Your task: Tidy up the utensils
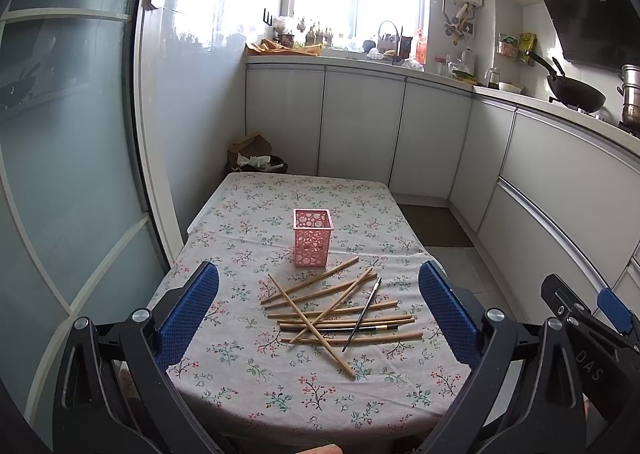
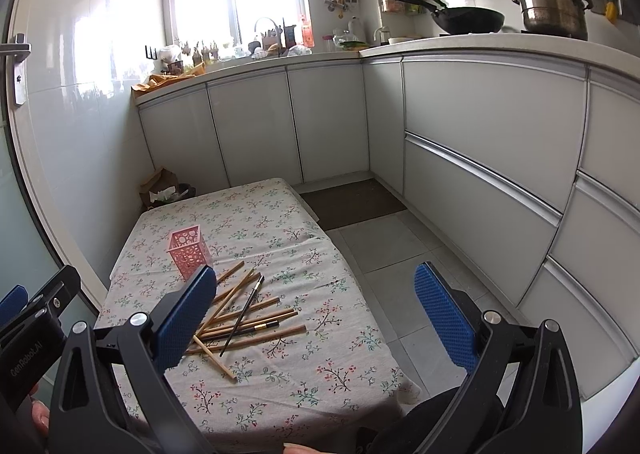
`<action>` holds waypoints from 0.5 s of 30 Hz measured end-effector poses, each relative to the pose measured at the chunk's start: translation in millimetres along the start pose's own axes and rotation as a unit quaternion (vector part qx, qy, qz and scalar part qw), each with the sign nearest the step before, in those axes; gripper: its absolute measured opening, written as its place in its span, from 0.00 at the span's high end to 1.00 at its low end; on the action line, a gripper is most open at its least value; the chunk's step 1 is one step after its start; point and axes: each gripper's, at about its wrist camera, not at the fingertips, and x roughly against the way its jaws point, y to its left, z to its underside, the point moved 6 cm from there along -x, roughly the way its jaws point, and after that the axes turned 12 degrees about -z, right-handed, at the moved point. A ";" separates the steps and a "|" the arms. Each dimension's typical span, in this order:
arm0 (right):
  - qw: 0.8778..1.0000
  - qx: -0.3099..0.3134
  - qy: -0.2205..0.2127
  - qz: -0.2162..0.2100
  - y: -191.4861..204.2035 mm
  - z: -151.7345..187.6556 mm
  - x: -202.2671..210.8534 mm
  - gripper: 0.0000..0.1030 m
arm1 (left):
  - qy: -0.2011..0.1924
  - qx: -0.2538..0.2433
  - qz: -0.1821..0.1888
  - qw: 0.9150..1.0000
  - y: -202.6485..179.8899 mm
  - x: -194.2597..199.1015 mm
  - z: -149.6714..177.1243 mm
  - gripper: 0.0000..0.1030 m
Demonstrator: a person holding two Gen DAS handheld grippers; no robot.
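I find the wooden chopsticks (image 1: 340,310) heaped in a loose crisscross pile on the floral-clothed worktop (image 1: 248,370), just in front of the pink perforated holder (image 1: 312,239). A dark-handled brush (image 1: 362,314) lies across the pile. The holder stands upright. My left gripper (image 1: 320,318) and right gripper (image 2: 316,318) hover short of the holder, both spread wide, gripping nothing.

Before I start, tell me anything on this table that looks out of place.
The chopsticks lie crisscrossed in a loose heap on the tablecloth, just in front of the empty pink holder. Two dark, thin sticks are mixed in among the wooden ones. Nothing looks spilled or broken.
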 end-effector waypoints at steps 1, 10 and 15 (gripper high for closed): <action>1.000 0.000 0.000 0.000 -0.3 -1.0 1.2 0.06 | 0.000 0.000 0.000 1.000 0.1 -0.2 -0.3 0.07; 1.000 -0.001 -0.002 0.000 0.8 -1.3 2.1 0.06 | -0.001 0.002 0.000 1.000 1.5 1.4 -2.1 0.07; 1.000 -0.001 -0.001 -0.001 0.8 -1.2 2.4 0.06 | -0.002 0.002 0.000 1.000 1.7 2.4 -3.6 0.07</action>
